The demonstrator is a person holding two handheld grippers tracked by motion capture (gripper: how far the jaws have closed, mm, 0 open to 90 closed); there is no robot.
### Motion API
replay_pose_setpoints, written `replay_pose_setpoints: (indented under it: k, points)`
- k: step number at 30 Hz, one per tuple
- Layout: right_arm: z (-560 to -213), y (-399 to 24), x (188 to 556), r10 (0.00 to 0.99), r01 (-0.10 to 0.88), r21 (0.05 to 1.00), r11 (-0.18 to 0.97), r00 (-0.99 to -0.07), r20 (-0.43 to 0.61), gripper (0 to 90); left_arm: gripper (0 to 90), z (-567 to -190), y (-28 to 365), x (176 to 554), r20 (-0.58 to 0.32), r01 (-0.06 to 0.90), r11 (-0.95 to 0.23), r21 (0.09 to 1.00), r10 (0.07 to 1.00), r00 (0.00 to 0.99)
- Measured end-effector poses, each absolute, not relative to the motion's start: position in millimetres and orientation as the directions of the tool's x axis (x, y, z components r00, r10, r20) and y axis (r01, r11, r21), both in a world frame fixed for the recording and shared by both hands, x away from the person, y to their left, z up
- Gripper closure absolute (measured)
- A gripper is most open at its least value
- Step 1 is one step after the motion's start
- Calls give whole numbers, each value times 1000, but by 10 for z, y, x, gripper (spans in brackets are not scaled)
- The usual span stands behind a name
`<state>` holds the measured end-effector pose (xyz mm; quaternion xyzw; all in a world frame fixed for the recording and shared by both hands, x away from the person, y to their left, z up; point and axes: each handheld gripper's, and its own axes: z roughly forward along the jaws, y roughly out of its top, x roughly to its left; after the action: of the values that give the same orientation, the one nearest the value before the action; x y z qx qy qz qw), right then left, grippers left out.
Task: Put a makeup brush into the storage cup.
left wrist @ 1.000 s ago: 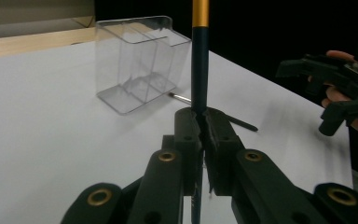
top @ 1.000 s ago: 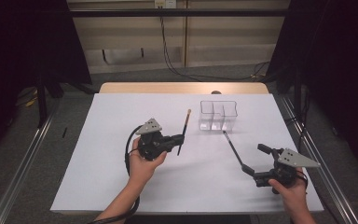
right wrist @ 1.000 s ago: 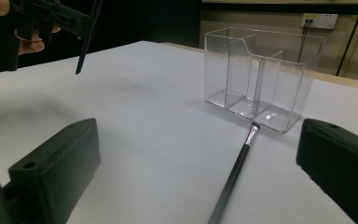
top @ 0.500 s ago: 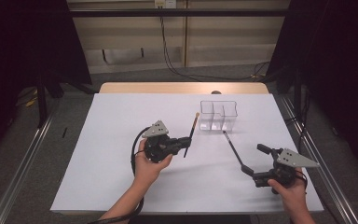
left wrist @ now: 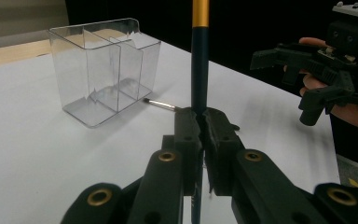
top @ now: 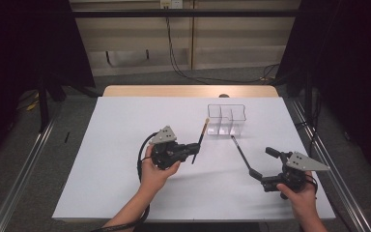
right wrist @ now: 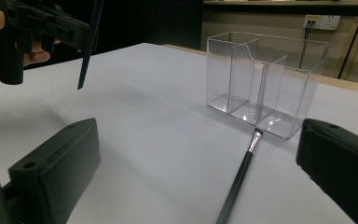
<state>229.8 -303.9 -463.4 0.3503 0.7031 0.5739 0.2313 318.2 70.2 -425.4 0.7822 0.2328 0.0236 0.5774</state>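
My left gripper (top: 193,148) is shut on a dark-handled paintbrush (top: 202,133) with a gold ferrule, which it holds up off the white table, tip towards the far side. In the left gripper view the handle (left wrist: 199,56) rises straight from the closed jaws (left wrist: 200,117). A second, black paintbrush (top: 241,153) lies on the table, bristles near a clear three-compartment organizer (top: 227,118). My right gripper (top: 263,166) stands open at that brush's near end. The brush (right wrist: 240,175) lies between its wide-apart jaws, untouched.
The white table sheet (top: 116,193) reaches to the near edge, with a wooden strip (top: 183,91) at the far edge. Metal rails (top: 24,174) run along both sides. Cables (top: 183,67) lie on the floor beyond. The organizer (right wrist: 265,79) stands empty.
My left gripper has shifted a little to the right with the brush in it, nearer the organizer. The right gripper and the lying brush have kept still.
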Motion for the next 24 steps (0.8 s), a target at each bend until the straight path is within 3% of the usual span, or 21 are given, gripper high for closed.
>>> replay_pose_setpoints:
  k: [24]
  points:
    - [-4457,-2766,2605,732,275,959,61,-666,144,0,846,-4293,686,3158,-237,339,-226,913,384,893]
